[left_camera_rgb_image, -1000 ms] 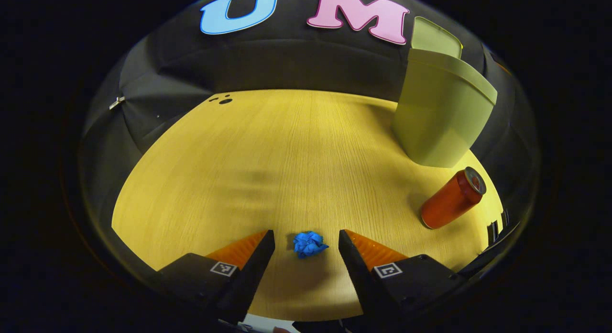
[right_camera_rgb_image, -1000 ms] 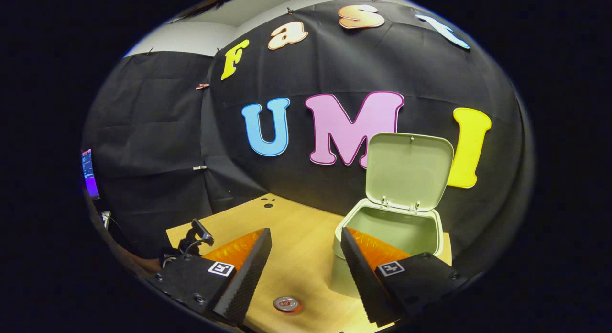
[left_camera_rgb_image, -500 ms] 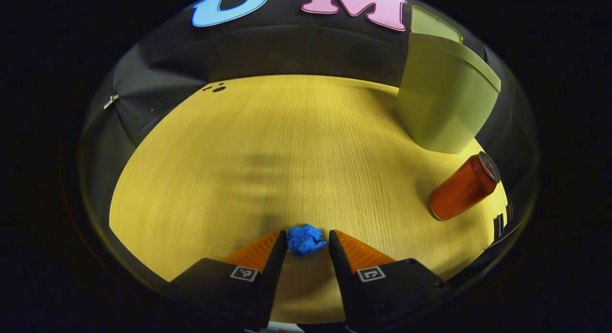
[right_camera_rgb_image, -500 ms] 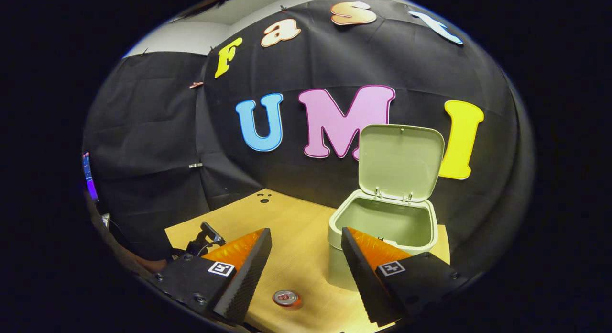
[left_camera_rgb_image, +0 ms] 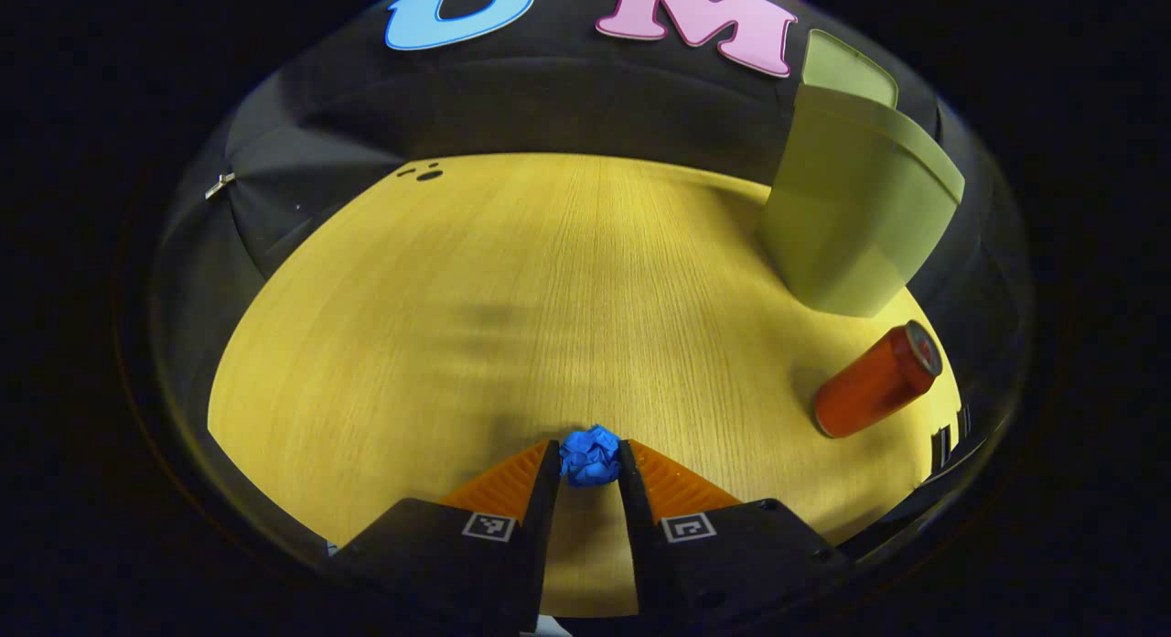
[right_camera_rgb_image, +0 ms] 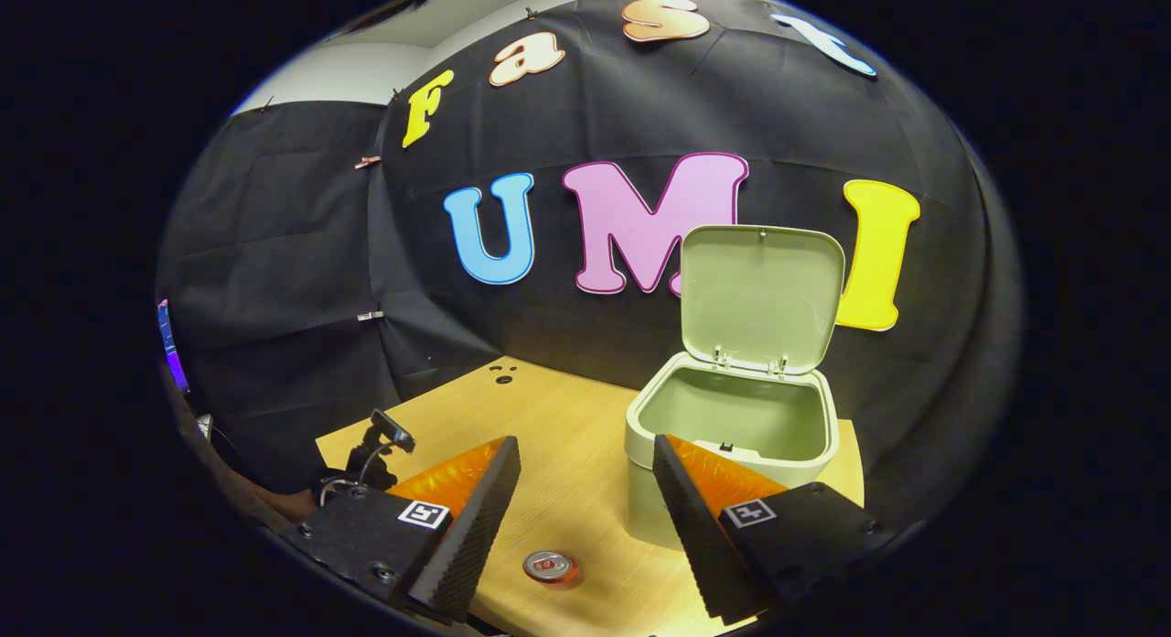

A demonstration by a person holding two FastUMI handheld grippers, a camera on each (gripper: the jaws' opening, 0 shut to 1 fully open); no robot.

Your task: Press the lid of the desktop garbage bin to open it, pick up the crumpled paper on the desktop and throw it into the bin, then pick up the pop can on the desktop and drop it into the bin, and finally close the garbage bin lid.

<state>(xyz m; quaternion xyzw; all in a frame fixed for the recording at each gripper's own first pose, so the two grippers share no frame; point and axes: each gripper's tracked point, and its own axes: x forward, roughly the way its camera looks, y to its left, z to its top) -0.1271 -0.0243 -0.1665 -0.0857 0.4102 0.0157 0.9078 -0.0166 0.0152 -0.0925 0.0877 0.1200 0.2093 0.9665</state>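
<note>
Your wooden desktop (left_camera_rgb_image: 512, 289) spreads pale and grained across the left gripper view, with a few small dark holes (left_camera_rgb_image: 423, 172) near its far edge by the booth's black cloth wall. On its far right side stands the pale green garbage bin (left_camera_rgb_image: 855, 221), and in the right gripper view you can see that bin (right_camera_rgb_image: 732, 436) with its lid (right_camera_rgb_image: 761, 294) standing upright on its rear hinges, the inside open to you and bare as far as the rim lets you see. Nearer than the bin, in the left gripper view, the orange pop can (left_camera_rgb_image: 876, 381) lies on its side on the desktop, well apart from the bin's base, its silver top turned to the right; in the right gripper view only the can's top (right_camera_rgb_image: 550, 565) peeps up between your fingers at the bottom edge. Your right gripper (right_camera_rgb_image: 585, 509) hangs above the table with its jaws wide apart and nothing between them, the bin just beyond its right finger. Your left gripper (left_camera_rgb_image: 590, 472) is low over the near edge of the desktop, its two fingers drawn in tight on the small blue crumpled paper (left_camera_rgb_image: 590, 456), which sits pinched at the fingertips, both touching it.
</note>
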